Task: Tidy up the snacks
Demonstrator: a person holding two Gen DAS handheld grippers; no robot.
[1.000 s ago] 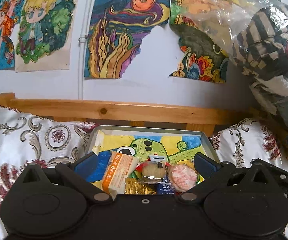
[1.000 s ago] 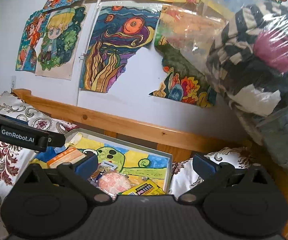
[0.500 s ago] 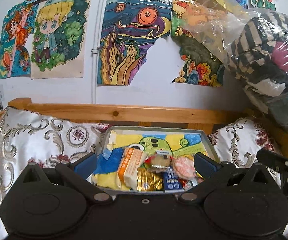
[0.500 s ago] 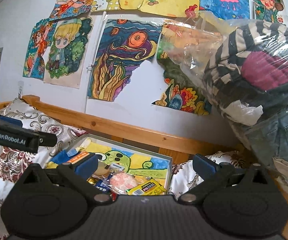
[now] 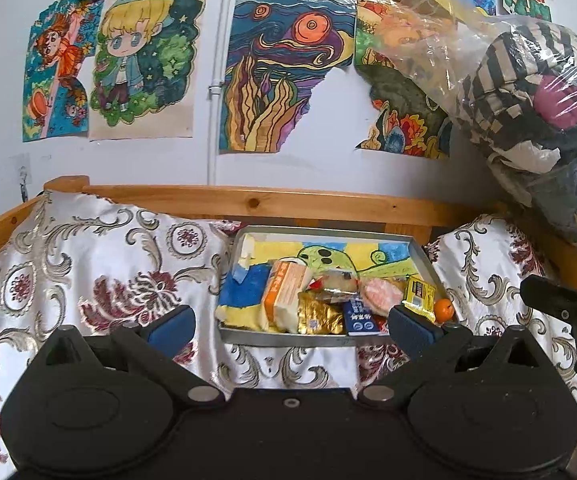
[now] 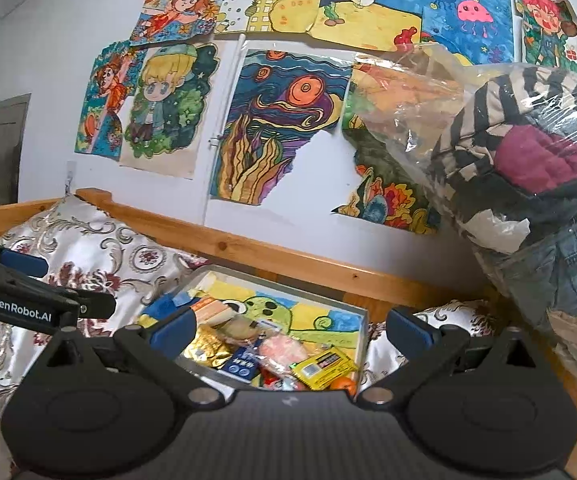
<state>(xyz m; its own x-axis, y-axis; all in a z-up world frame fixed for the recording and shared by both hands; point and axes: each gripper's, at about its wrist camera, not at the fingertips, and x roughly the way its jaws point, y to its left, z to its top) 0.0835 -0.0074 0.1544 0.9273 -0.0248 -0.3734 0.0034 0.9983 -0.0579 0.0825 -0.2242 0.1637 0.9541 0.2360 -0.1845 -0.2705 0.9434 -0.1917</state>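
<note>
Tray (image 5: 422,258) of snacks (image 5: 288,294) on patterned cloth (image 5: 88,264), drawings (image 6: 272,120) on wall behind; both grippers (image 5: 291,326) (image 6: 291,326) spread, empty.

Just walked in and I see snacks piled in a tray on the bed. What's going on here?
A person holds a two-finger gripper in each hand over a patterned bedspread. Both the left gripper and the right gripper are open and hold nothing. Ahead sits a metal tray with snacks heaped at its near end: an orange-and-white packet, a gold foil pack and a yellow packet. Nothing is grasped yet.
</note>
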